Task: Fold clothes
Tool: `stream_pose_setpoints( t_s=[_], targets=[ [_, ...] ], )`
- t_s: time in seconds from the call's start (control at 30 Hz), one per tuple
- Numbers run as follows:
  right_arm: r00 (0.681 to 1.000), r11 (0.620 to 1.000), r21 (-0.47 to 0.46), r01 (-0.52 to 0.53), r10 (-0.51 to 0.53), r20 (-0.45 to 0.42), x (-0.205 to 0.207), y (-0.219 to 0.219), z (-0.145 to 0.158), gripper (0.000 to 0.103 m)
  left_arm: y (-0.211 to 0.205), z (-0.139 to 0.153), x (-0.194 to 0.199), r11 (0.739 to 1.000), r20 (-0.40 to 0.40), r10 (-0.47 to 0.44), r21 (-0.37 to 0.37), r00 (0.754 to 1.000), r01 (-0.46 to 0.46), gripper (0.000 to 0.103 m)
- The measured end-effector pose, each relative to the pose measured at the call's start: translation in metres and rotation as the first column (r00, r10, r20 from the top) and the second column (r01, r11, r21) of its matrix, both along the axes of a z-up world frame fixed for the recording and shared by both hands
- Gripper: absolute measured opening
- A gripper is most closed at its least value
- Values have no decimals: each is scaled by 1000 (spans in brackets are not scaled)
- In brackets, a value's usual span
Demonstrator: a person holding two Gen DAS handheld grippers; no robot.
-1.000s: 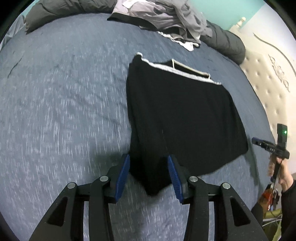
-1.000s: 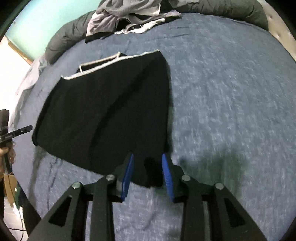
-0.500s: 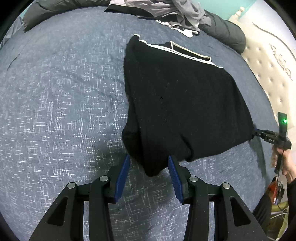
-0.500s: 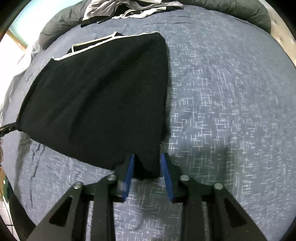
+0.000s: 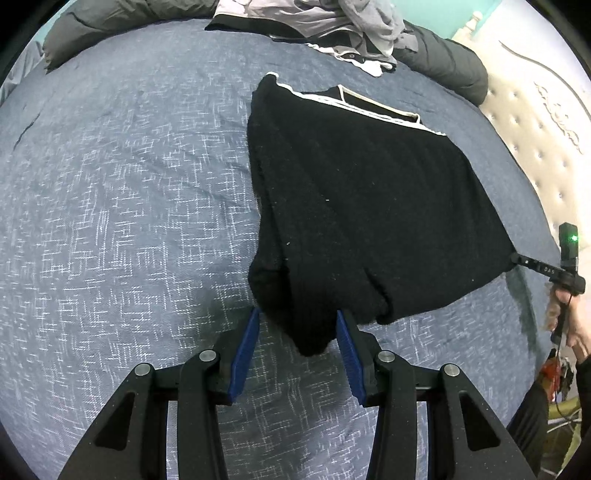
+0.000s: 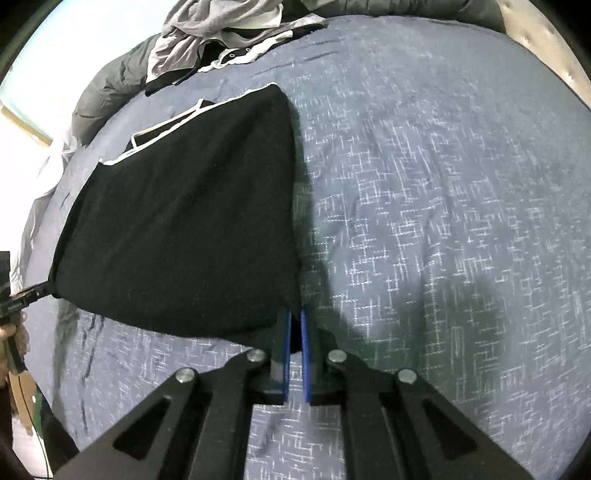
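Black garment (image 5: 369, 206) with white-trimmed far edge, spread mostly flat mid-bed, folded double; near corners lifted and bunched. Heap of grey and black clothes (image 5: 332, 26) at bed's far edge.

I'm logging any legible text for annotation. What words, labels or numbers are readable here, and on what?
"DAS": small pale letters on the right gripper, as the left wrist view shows it; the reading is uncertain.
Black garment: no readable label or print.
Pile of clothes: nothing legible.
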State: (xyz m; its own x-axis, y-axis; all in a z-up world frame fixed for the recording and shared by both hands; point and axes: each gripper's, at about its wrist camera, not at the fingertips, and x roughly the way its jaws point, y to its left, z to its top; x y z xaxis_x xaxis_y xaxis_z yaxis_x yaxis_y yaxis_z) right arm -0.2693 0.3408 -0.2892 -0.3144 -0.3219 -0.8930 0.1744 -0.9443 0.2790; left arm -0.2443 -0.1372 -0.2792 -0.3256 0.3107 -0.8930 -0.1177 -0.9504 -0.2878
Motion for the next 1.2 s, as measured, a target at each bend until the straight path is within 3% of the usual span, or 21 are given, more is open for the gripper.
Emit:
stream_pose_setpoints(
  t_s=[0.1, 0.3, 0.33, 0.47, 0.53, 0.6, 0.63, 0.67, 0.73, 0.83, 1.07, 1.2],
  targets=[
    [1000, 999, -40, -11, 12, 29, -2, -1, -2, 4, -4, 3, 1, 1000, -7, 7, 12, 1000, -7, 46],
    [999, 998, -44, -36, 36, 5, 4, -7, 16, 8, -5, 11, 2, 1000, -34, -18, 21, 999, 19, 46],
    [999, 999, -38, -39, 40, 10, 4, -9, 16, 13, -3, 10, 1, 999, -32, -23, 21, 999, 24, 46],
    [1000, 1000, -22, -7, 7, 18, 2, -7, 14, 58, 8, 1, -5, 999, -16, -43, 20, 999, 43, 46],
    [999, 999, -42, 7, -6, 32, 0, -5, 9, 61, 13, -6, -7, 998, -7, -58, 11, 998, 58, 46],
    [999, 999, -42, -5, 7, 50, 0, -7, 3, 61, 18, -11, -6, 998, 2, -70, -5, 998, 70, 43],
    [998, 999, -43, -8, 11, 63, -1, -9, -1, 60, 19, -14, -6, 997, 13, -77, -18, 997, 77, 32],
    [997, 999, -48, -8, 11, 80, -1, -10, -6, 49, 20, -16, -7, 996, 17, -79, -27, 997, 80, 20],
    [995, 998, -59, -6, 12, 97, -1, -11, -12, 23, 21, -18, -8, 995, 20, -87, -38, 996, 88, 12],
    [996, 998, -66, -19, 24, 85, 1, -12, -11, 9, 18, -17, -8, 995, 18, -92, -39, 996, 92, 10],
    [1000, 995, -98, -6, 7, 6, 2, 10, 15, 6, 0, -5, 0, 993, -10, -97, -68, 995, 96, 7],
    [1000, 996, -85, 2, -1, 10, 2, 9, 13, 5, 2, -4, 2, 990, -4, -119, -81, 993, 118, 7]
  ],
)
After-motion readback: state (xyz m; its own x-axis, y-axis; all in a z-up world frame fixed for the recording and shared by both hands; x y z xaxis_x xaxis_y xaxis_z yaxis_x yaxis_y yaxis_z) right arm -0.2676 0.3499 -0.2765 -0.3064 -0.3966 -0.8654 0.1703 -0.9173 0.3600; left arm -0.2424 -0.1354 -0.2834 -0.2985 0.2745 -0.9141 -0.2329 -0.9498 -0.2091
